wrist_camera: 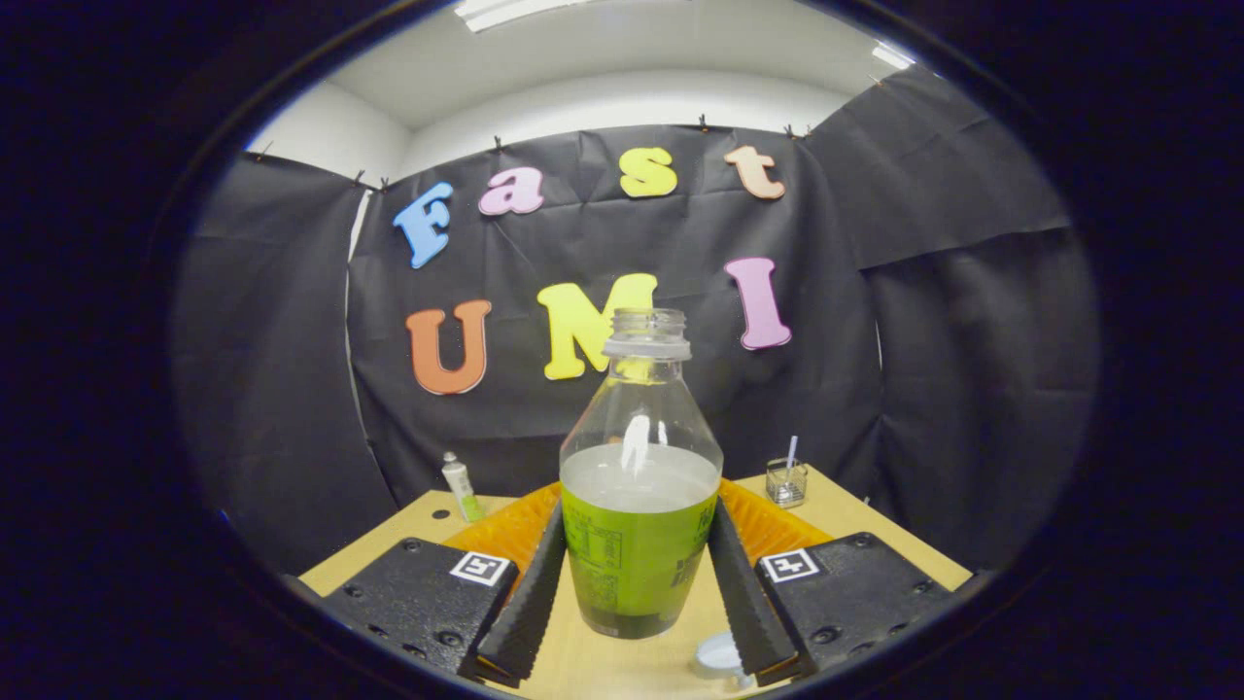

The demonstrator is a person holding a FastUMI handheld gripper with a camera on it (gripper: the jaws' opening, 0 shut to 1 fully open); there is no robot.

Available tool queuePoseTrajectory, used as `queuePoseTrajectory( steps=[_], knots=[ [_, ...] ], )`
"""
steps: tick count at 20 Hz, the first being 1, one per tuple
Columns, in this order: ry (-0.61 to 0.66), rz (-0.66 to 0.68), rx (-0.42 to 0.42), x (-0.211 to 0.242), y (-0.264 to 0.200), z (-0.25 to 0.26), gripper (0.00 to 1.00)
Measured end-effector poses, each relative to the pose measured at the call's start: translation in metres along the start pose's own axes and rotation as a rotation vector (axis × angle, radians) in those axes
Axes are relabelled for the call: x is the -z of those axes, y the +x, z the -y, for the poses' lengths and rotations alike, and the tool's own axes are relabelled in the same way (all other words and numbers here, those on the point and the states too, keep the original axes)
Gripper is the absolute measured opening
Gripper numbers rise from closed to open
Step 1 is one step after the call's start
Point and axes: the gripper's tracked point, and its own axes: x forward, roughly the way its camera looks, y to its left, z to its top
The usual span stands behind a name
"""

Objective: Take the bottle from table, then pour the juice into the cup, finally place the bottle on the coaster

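Observation:
A clear, uncapped bottle (640, 506) with a green label stands upright on the wooden table (622, 666), about half full of pale juice. It sits between my two fingers, and both fingertips press against its sides at label height, so my gripper (639, 510) is shut on it. Just behind the bottle lies an orange ridged coaster (773, 525), partly hidden by the bottle and my fingers. Beyond the right finger, near the table's far right corner, stands a small clear glass cup (785, 483) with a thin stick in it.
A white bottle cap (719, 654) lies on the table close beside the base of my right finger. A small white and green tube (459, 486) stands at the far left corner. Black cloth walls close in right behind the table.

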Motion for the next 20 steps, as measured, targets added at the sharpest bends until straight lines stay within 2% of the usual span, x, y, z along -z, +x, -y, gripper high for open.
queuePoseTrajectory(
  steps=[7,16,20],
  knots=[
    [-0.141,-0.025,0.067,0.052,0.050,0.000,0.80],
    [-0.150,-0.062,0.055,0.127,0.119,-0.017,0.80],
    [-0.188,-0.078,0.089,0.156,0.143,-0.017,0.80]
  ],
)
